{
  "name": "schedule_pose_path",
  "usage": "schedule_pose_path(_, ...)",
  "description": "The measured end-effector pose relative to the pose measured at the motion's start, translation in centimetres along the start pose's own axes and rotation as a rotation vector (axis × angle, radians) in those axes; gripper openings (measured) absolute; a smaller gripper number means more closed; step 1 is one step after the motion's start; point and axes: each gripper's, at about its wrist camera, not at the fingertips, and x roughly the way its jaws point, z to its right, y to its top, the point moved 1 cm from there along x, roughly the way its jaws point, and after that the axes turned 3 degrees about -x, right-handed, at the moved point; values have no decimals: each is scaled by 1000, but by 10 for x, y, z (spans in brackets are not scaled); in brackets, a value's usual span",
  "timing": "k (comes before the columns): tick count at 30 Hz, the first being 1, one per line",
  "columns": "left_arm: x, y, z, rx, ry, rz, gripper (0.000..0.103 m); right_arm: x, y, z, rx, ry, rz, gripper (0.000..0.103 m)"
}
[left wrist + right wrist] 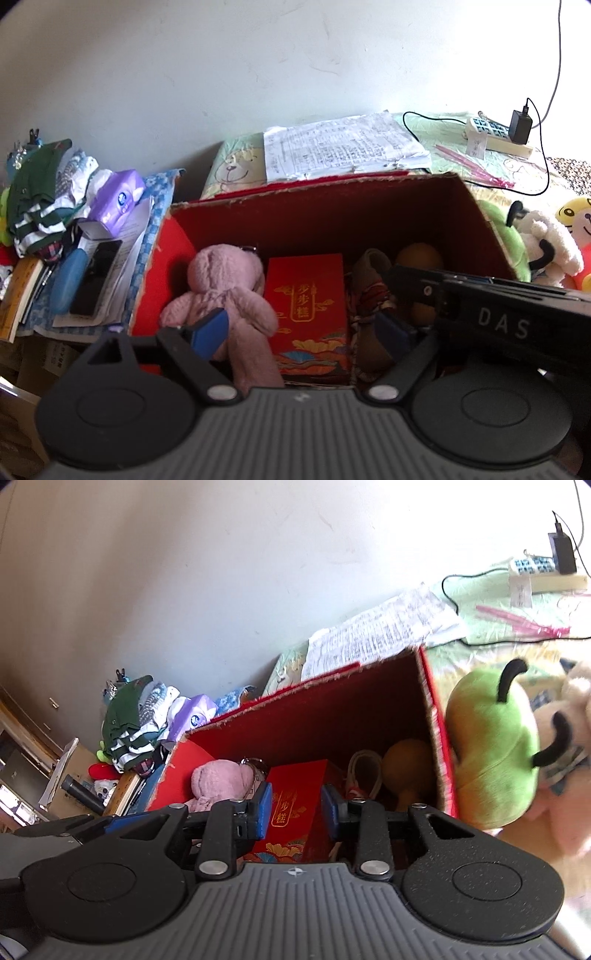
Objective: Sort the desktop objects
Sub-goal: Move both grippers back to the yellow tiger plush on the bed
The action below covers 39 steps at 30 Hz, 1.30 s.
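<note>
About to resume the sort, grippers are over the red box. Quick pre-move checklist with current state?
1. Left gripper empty: ok, fingers spread wide, nothing between them.
2. Right gripper empty: ok, open, only the red gift box shows beyond the gap.
3. Grippers clear of each other: not ok, the right one crosses close over the left one's right finger in the left wrist view.
4. Room left in the red cardboard box: cannot tell, the pink plush, gift box, a shoe and a brown round object cover the visible floor.
5. Next items reachable: ok, the green plush sits right of the box wall.
</note>
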Motion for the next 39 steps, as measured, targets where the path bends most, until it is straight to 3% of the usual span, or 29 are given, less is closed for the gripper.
schedule_pose_path(10, -31, 8, 52, 9, 31, 34, 88, -44, 12, 30, 3, 50, 29, 34)
schedule_pose_path(20, -49, 17, 129, 65, -4, 59, 90, -92, 22, 81, 19, 44, 65, 34)
schedule_pose_path(39, -28, 15, 269, 203, -175, 1, 95, -157, 19, 189, 117, -90, 89, 35)
